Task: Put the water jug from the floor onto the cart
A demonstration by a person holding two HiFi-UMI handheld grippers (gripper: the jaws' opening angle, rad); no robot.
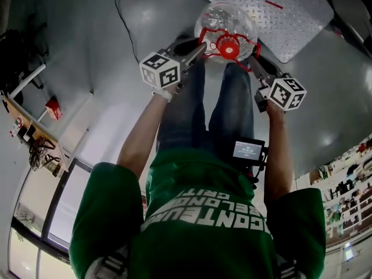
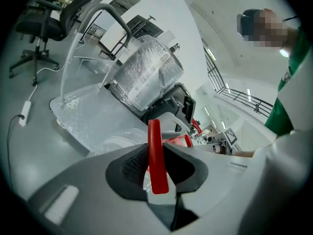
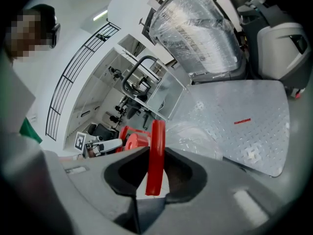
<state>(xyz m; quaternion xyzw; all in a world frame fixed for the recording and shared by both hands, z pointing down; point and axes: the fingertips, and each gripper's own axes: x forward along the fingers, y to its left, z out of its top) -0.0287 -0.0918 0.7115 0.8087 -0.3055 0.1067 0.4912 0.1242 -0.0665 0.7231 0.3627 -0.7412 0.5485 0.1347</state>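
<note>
The cart's (image 1: 293,16) diamond-plate deck lies ahead of my feet. From above, the clear water jug (image 1: 224,17) shows over its near edge, carried between my two grippers. Both my arms reach straight out and downward past my knees. The left gripper (image 1: 196,51) and right gripper (image 1: 254,61) angle inward, each clamped on the jug's red handle (image 1: 209,39).

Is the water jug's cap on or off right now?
On. The head view shows a red cap seated at the centre of the clear water jug, inside its red handle frame.
</note>
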